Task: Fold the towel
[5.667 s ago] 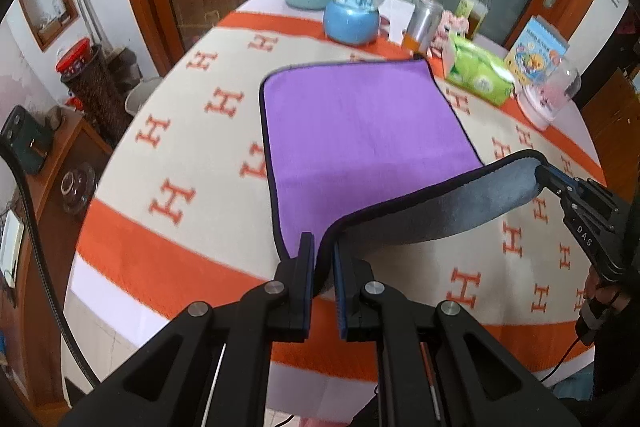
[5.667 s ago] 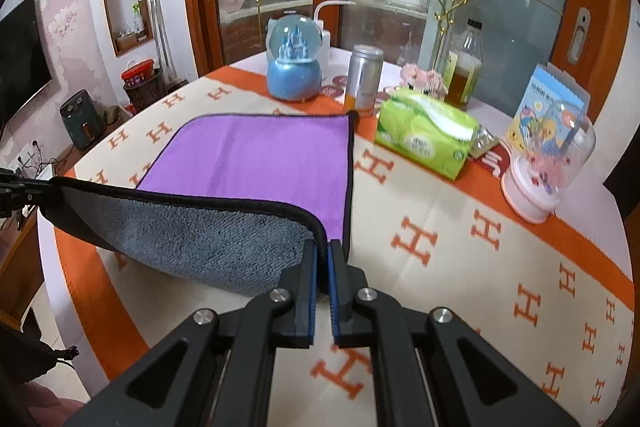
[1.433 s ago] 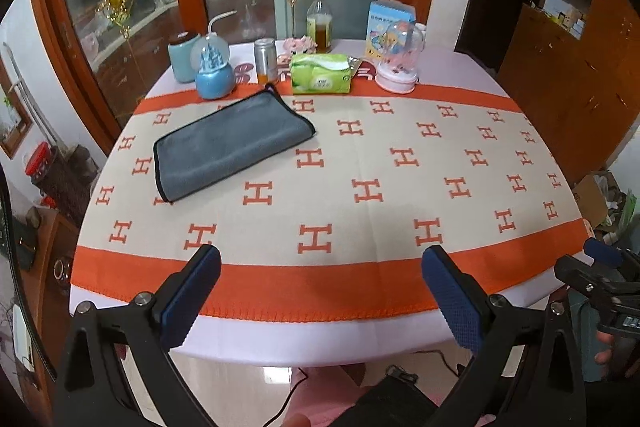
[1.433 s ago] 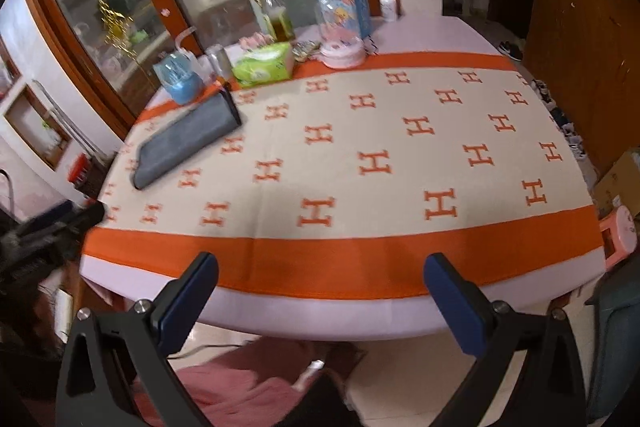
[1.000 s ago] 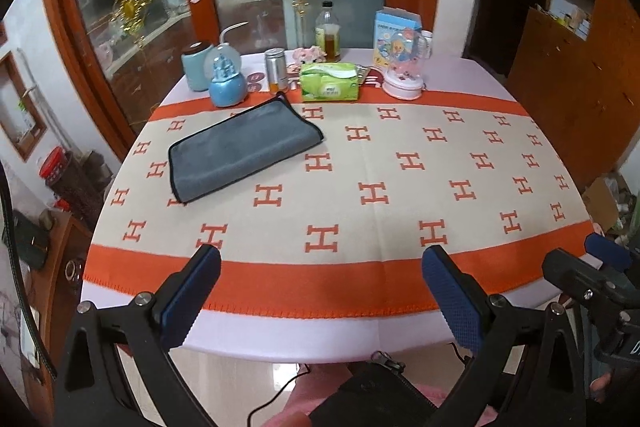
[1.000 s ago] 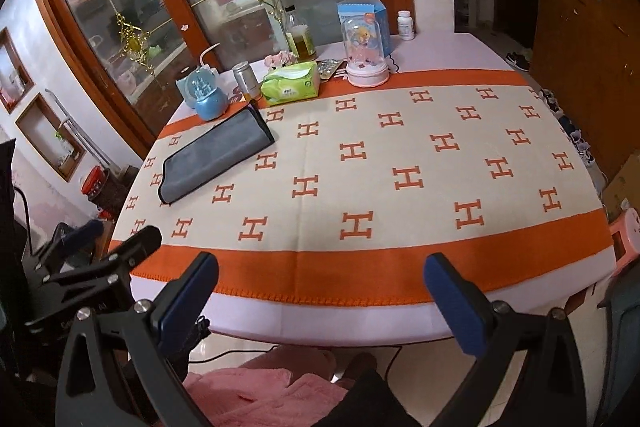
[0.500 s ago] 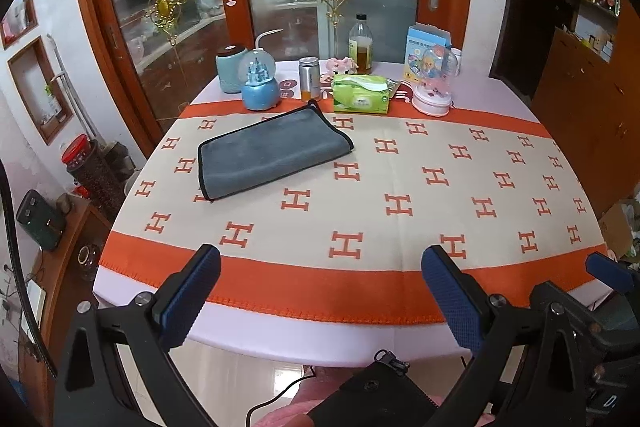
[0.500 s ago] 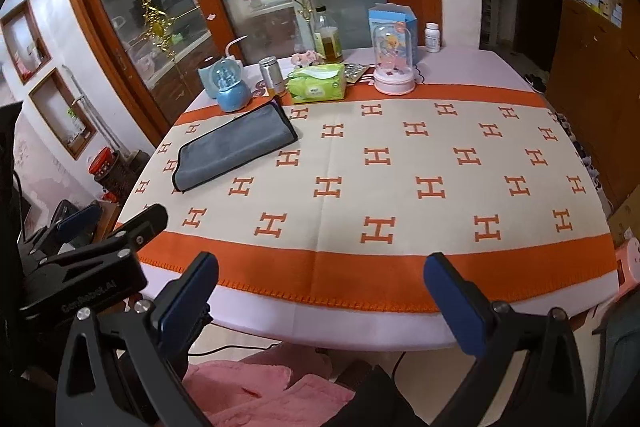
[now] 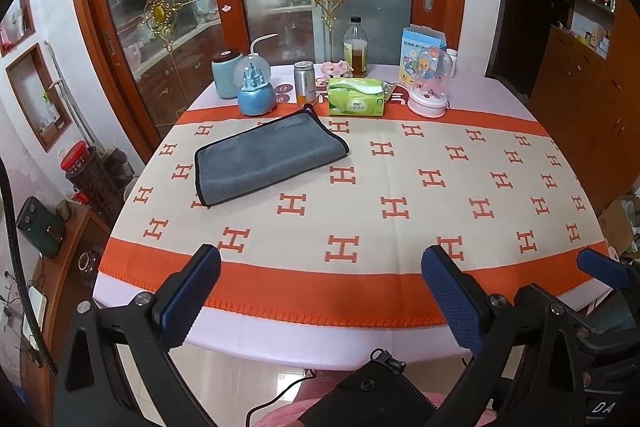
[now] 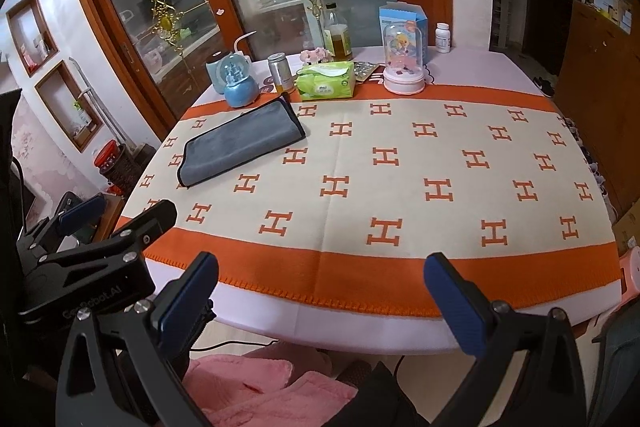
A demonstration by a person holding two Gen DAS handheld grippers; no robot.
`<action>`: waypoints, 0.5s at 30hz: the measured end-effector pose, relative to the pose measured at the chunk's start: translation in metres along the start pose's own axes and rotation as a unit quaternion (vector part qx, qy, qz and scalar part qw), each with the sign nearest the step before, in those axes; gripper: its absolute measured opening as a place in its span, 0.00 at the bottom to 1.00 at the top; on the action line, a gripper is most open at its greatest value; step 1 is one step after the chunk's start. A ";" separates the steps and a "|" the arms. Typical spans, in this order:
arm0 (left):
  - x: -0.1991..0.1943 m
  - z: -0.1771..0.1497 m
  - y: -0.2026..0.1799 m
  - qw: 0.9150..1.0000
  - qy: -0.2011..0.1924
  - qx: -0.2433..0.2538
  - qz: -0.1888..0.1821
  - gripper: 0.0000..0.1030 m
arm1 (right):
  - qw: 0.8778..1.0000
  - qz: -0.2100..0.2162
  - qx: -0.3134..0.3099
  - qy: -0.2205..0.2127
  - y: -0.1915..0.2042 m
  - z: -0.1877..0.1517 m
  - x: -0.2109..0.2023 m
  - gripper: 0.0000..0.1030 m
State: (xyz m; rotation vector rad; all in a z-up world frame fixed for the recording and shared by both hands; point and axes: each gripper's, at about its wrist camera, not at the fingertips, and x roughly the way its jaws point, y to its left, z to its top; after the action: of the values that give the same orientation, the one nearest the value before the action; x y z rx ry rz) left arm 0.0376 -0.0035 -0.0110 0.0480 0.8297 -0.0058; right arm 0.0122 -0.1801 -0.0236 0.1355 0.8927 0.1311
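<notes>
Your left tongs (image 9: 320, 291) are spread wide with nothing between the blue pads, held back off the near edge of the counter (image 9: 400, 339), over the floor. Your right tongs (image 10: 320, 291) are spread just as wide and equally empty, also short of the near edge; in the right wrist view the left tongs show at the lower left, apart from the cloth. The towel (image 9: 268, 157) lies folded on the far left part of the counter, grey side up with a dark trim along its edges, set at a slant so that one corner points toward the back row of things. It rests flat on the cream and orange tablecloth (image 9: 400, 187) with its H pattern, well apart from both tongs. Just behind the towel's far corner stand a blue snow globe (image 9: 256, 91) and a metal can (image 9: 305, 83), with a green tissue pack (image 9: 356, 101) beside them to the right. Further along the back row you have a bottle of amber liquid (image 9: 355, 49), a pink-based glass dome (image 9: 429, 83) and a blue carton (image 9: 420, 47). A teal cylinder (image 9: 226, 73) stands left of the globe. In the right wrist view the towel (image 10: 240, 143) shows the same slant.
</notes>
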 end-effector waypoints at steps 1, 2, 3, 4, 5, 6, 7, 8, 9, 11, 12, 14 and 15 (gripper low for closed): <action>0.000 0.000 0.000 1.000 -0.001 -0.001 0.001 0.97 | 1.000 0.000 -0.001 0.000 0.000 0.000 0.000 1.00; 0.000 0.000 0.000 1.000 -0.001 -0.001 0.001 0.97 | 1.000 0.001 -0.001 -0.001 -0.001 0.001 0.001 1.00; 0.000 0.000 -0.001 1.000 -0.002 -0.001 0.002 0.97 | 1.000 0.001 0.000 -0.002 -0.001 0.001 0.001 1.00; -0.001 0.001 -0.001 1.000 -0.004 -0.001 0.003 0.97 | 1.000 0.001 0.000 -0.002 -0.001 0.002 0.002 1.00; 0.000 0.001 -0.001 1.000 -0.004 0.000 0.003 0.97 | 1.000 0.002 0.000 -0.001 -0.001 0.002 0.002 1.00; -0.001 0.001 -0.002 1.000 -0.005 0.000 0.003 0.97 | 1.000 0.001 -0.001 -0.001 -0.001 0.002 0.002 1.00; -0.001 0.001 -0.002 1.000 -0.006 0.001 0.004 0.97 | 1.000 0.001 -0.001 0.000 -0.001 0.002 0.002 1.00; 0.000 0.002 -0.002 1.000 -0.006 0.000 0.004 0.97 | 1.000 0.000 -0.001 0.001 -0.002 0.002 0.002 1.00; 0.000 0.002 -0.002 1.000 -0.006 0.000 0.004 0.97 | 1.000 0.001 0.000 0.002 -0.002 0.003 0.002 1.00; 0.000 0.002 -0.002 1.000 -0.006 0.001 0.004 0.97 | 1.000 0.000 0.000 0.001 -0.002 0.003 0.003 1.00; 0.000 0.002 -0.002 1.000 -0.006 0.001 0.004 0.97 | 1.000 0.001 0.000 0.001 -0.002 0.003 0.003 1.00; 0.000 0.002 -0.002 1.000 -0.006 0.001 0.004 0.97 | 1.000 0.001 0.000 0.002 -0.002 0.003 0.003 1.00; 0.000 0.003 -0.002 1.000 -0.007 0.002 0.005 0.97 | 1.000 0.001 0.000 0.002 -0.002 0.003 0.003 1.00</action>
State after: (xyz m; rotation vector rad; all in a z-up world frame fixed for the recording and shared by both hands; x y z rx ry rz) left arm 0.0396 -0.0059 -0.0094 0.0548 0.8164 0.0011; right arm 0.0161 -0.1820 -0.0242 0.1356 0.8964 0.1332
